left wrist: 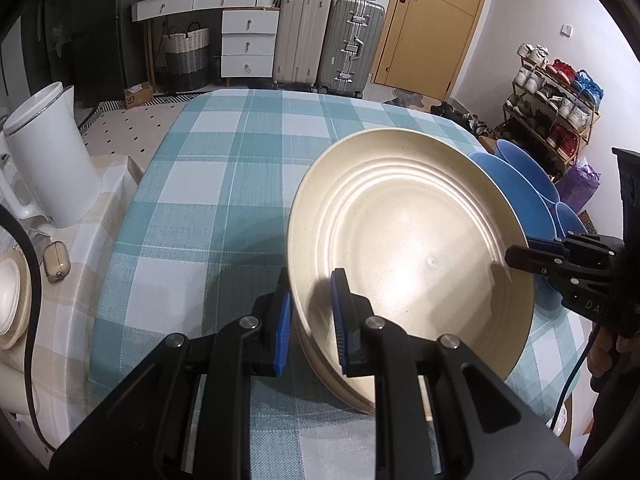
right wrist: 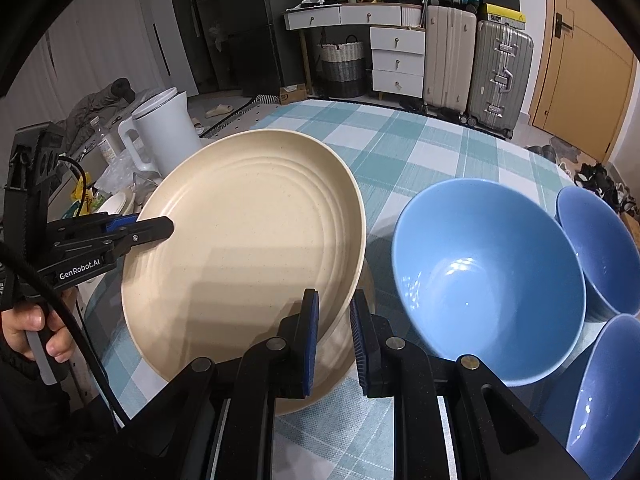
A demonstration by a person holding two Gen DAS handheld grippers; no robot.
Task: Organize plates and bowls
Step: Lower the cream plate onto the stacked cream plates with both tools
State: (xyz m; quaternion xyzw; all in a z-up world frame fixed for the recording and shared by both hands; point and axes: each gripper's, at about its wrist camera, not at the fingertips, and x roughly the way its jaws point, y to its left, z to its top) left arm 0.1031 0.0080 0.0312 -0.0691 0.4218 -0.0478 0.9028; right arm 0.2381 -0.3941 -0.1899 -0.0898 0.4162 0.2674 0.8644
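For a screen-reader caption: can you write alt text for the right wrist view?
A cream plate is held above the checked tablecloth, its near rim pinched by the right claw and its far rim by the left claw. Three blue bowls stand to its right.

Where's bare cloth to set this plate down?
Free: checked tablecloth left of and beyond the cream plate, toward the white kettle. Crowded: right side, three blue bowls packed together beside the plate stack.

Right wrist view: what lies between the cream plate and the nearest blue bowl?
Only bare checked tablecloth separates the cream plate from the nearest blue bowl; the right wrist view shows it.
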